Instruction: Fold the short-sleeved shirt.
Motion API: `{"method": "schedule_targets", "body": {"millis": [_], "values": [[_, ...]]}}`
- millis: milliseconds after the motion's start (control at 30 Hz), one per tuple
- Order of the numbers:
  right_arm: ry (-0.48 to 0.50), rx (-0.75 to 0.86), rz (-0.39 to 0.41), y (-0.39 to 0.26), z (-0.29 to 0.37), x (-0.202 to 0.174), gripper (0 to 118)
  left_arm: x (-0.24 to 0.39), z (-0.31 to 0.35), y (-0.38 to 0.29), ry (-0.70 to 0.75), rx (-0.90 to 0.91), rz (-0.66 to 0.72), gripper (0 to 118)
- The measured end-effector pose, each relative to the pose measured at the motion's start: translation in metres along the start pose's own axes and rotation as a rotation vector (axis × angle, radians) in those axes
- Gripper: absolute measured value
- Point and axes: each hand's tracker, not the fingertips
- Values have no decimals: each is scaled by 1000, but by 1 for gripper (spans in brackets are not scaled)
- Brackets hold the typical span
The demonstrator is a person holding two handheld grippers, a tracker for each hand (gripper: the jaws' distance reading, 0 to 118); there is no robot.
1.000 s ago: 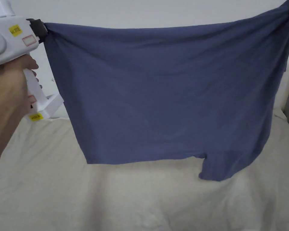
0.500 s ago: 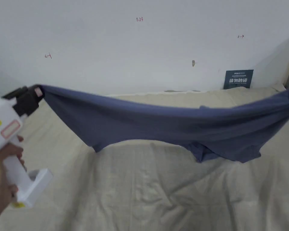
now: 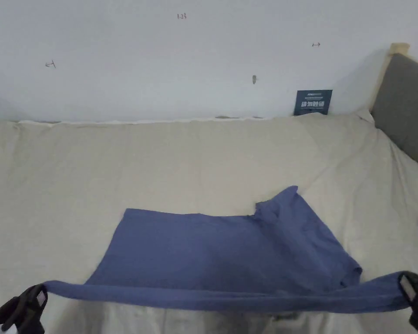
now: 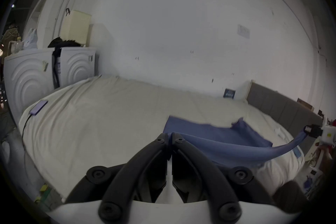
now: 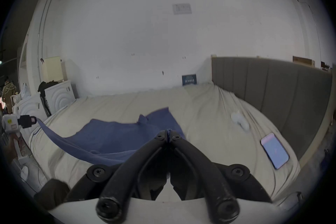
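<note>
The blue short-sleeved shirt [image 3: 221,248] lies mostly flat on the cream bed [image 3: 160,161], one sleeve [image 3: 286,204] pointing to the far right. Its near edge is stretched taut just above the bed between both grippers. My left gripper [image 3: 42,296] at the lower left is shut on one corner; in the left gripper view its jaws [image 4: 170,135] pinch the shirt [image 4: 209,133]. My right gripper [image 3: 405,283] at the lower right is shut on the other corner, and the right gripper view has its jaws [image 5: 169,132] closed on the cloth [image 5: 112,135].
A grey headboard [image 3: 404,104] stands at the right end of the bed. A phone [image 5: 274,150] and a small white object [image 5: 240,118] lie on the bed near it. Another phone [image 4: 39,107] with a cable rests at the left end, by white cabinets [image 4: 27,78].
Both grippers have come down from chest height to the near edge of the bed, and the shirt that hung between them now lies spread on the bed.
</note>
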Motion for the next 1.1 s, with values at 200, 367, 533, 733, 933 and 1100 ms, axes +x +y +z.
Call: {"method": "schedule_targets", "body": {"millis": [200,367,533,733,933,1100], "values": [[0,-174,85,-76,-17,16,0,-23,7,-77,71,-168,16,3],[4,-296,48,-116,-41,29,0,-28,-17,-116,77,-276,-17,3],[-17,-344,23,-129,-47,27,4,-34,-24,-134,105,-288,63,3],[-29,-212,2,-103,-9,19,106,-23,4,-122,109,-256,-1,117],[-43,-140,-43,-59,32,23,102,-34,26,-85,150,-120,55,118],[-150,-42,10,-49,53,16,0,-37,54,-60,121,-62,58,0]]}}
